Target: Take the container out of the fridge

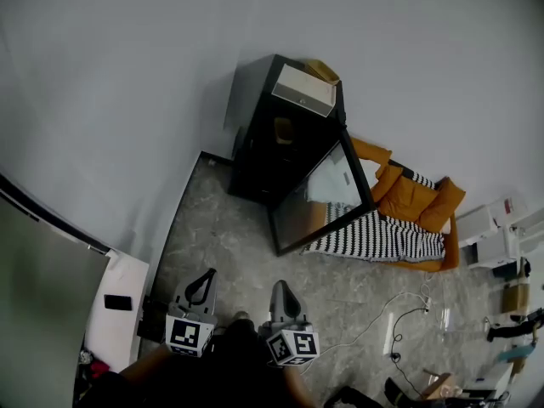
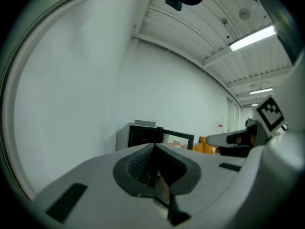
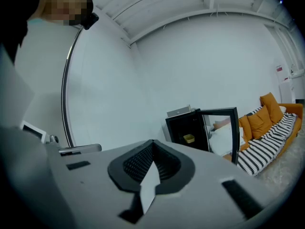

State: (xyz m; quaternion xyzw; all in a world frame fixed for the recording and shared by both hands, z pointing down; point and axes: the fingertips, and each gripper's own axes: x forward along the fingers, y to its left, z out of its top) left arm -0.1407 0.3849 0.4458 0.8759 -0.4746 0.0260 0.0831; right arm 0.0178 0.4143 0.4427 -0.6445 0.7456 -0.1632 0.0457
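Sitting on a shelf inside the open black fridge (image 1: 253, 134) is what looks like a small yellow container (image 3: 189, 138). Well apart from it, the left hand-held gripper (image 1: 202, 284) and right hand-held gripper (image 1: 280, 292) are both clenched, empty, above the floor (image 1: 229, 245).

even, soft indoor light from a ceiling strip lamp (image 2: 252, 37); strong fisheye bending and dark vignetted corners.

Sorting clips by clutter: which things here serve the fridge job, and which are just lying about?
Job: fridge, its open door, yellow container inside, left gripper and right gripper, both shut, empty.
Lying about: box atop the fridge, orange sofa, striped blanket, floor cable.
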